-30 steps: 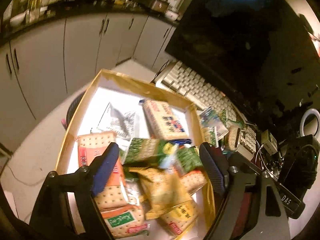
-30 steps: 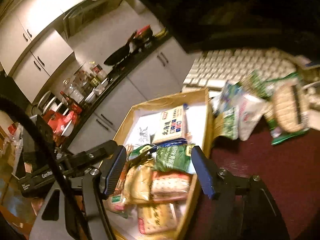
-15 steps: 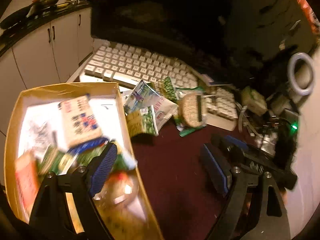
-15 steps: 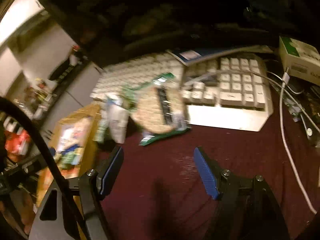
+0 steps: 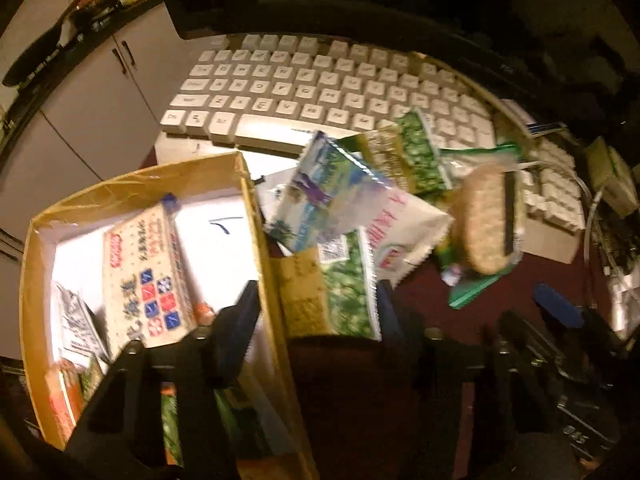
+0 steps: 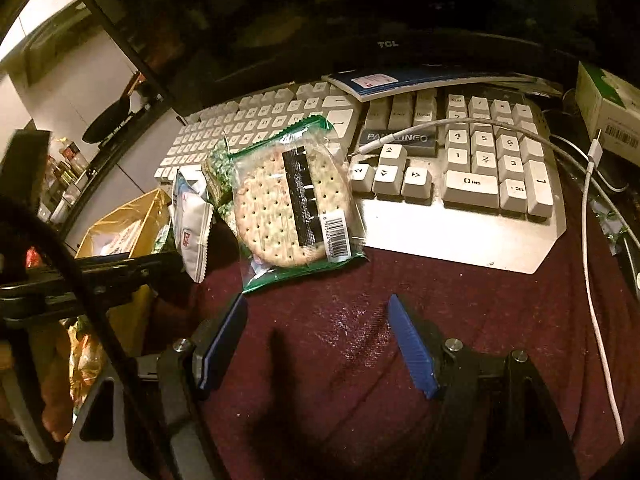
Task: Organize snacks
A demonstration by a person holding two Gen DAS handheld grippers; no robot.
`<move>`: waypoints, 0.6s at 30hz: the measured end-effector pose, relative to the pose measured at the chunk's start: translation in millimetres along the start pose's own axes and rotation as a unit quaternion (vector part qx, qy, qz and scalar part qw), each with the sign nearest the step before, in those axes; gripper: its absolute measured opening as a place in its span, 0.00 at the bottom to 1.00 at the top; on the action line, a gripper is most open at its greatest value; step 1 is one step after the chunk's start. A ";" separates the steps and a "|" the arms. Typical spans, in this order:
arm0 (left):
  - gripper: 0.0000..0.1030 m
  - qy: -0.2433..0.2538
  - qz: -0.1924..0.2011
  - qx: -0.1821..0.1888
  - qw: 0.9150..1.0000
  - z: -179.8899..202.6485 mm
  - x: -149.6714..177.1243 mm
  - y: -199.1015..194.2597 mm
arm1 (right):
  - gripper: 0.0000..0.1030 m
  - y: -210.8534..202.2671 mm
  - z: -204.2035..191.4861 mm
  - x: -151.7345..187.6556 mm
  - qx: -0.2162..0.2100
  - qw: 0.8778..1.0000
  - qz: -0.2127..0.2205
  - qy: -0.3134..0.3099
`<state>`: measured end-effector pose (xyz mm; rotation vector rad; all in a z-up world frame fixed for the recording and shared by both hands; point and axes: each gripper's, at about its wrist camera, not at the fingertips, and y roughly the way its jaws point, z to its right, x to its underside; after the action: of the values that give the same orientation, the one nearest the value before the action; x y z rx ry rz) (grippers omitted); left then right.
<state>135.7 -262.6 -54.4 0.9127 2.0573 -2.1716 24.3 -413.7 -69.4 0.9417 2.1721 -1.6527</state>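
A cardboard box at the left holds several snack packets, among them a white cracker pack. My left gripper straddles the box's right wall. Its jaws are closing, with a green pea packet between them just outside the box; the pads do not clearly press on it. More packets are heaped against the keyboard. A round cracker packet lies on the keyboard's front edge. My right gripper hovers open over the maroon cloth just before that packet, with nothing between its fingers.
A white keyboard spans the back, under a dark monitor. A white cable runs down the right side past a white-and-green carton. The left gripper's frame sits beside the box. Kitchen cabinets stand beyond the desk.
Both grippers swung right, off the box. The left now sits lower at the box's right wall with narrower jaws around the green packet. The right came down before the round cracker packet.
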 end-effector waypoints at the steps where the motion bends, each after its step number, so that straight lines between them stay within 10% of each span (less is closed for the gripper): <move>1: 0.50 0.000 0.001 0.001 1.000 -2.1 0.4 -0.1 | 0.71 -3.2 -1.1 1.4 0.003 1.000 0.001 -0.004; 5: 0.29 -0.010 0.003 0.020 1.000 -19.3 3.3 -8.8 | 0.71 -0.4 -14.5 4.8 0.029 0.999 0.002 -0.040; 18: 0.27 -0.061 0.009 0.104 0.993 -48.4 18.6 -28.3 | 0.74 22.1 -37.3 -7.8 0.096 0.991 -0.006 -0.093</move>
<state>128.3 -207.4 -34.7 0.7883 1.7878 -2.4014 50.7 -378.4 -70.0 0.7875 1.9273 -1.8998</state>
